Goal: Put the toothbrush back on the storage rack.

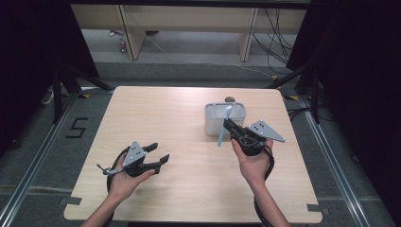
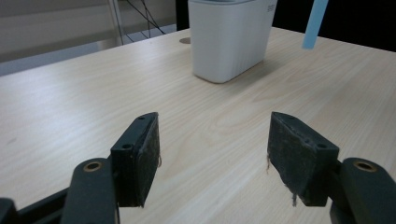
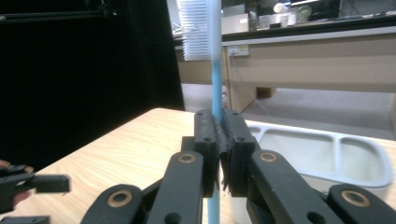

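High view: wooden table takes up most of the frame, grey floor around it, black curtains either side, light wooden furniture legs and loose cables beyond the far edge. White two-compartment container stands right of centre toward the far edge; a small dark round object sits just behind it, too small to identify.

Left gripper rests low over the near-left table, well apart from the container, jaws spread wide with nothing between them. Left gripper view confirms: bare tabletop between the pads, container ahead with nothing in the way.

Right gripper sits just at the container's near wall, jaws clamped on a blue toothbrush. Right gripper view: handle pinched mid-length between the pads, upright, white bristle head at top, lower end passing below the jaws. Container lies just beyond and right of the jaws
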`<state>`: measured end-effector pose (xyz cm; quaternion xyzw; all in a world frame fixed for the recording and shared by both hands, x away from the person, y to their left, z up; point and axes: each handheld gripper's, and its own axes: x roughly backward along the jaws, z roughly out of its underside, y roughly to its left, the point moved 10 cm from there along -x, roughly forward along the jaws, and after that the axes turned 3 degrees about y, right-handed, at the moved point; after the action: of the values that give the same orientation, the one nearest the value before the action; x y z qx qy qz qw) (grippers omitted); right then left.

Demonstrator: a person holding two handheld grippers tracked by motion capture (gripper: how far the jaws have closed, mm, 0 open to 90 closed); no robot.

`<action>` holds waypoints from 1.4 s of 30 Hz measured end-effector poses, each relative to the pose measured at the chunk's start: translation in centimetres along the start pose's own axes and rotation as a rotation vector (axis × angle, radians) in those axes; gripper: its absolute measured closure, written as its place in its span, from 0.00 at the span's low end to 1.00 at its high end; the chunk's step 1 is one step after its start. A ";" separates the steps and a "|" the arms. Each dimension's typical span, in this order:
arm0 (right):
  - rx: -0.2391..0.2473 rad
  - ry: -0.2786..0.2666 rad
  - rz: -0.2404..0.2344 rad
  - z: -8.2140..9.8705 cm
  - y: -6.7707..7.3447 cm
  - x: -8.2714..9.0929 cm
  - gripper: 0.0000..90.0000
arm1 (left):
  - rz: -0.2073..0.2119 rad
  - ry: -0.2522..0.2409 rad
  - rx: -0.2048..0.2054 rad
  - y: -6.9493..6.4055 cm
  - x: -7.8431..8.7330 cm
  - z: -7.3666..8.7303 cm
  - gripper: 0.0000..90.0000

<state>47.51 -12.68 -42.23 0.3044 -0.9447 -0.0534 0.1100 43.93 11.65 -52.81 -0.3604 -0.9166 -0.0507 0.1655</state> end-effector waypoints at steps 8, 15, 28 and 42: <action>0.024 -0.019 0.050 -1.5 -2.1 0.7 0.96 | -0.058 -0.061 0.040 1.6 1.2 1.4 0.36; 0.048 -0.042 0.095 -2.9 -3.7 1.3 0.96 | -0.087 -0.083 0.015 2.0 1.1 1.7 0.36; 0.032 -0.044 0.129 -4.0 -4.8 1.4 0.96 | -0.116 -0.097 -0.003 2.1 1.1 2.0 0.36; 0.068 -0.078 0.161 -6.2 -5.9 0.8 0.96 | -0.138 -0.086 -0.024 2.0 1.3 2.1 0.37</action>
<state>51.68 -18.19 -37.04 0.2286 -0.9709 -0.0239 0.0667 43.88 14.37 -54.37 -0.3002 -0.9448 -0.0576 0.1177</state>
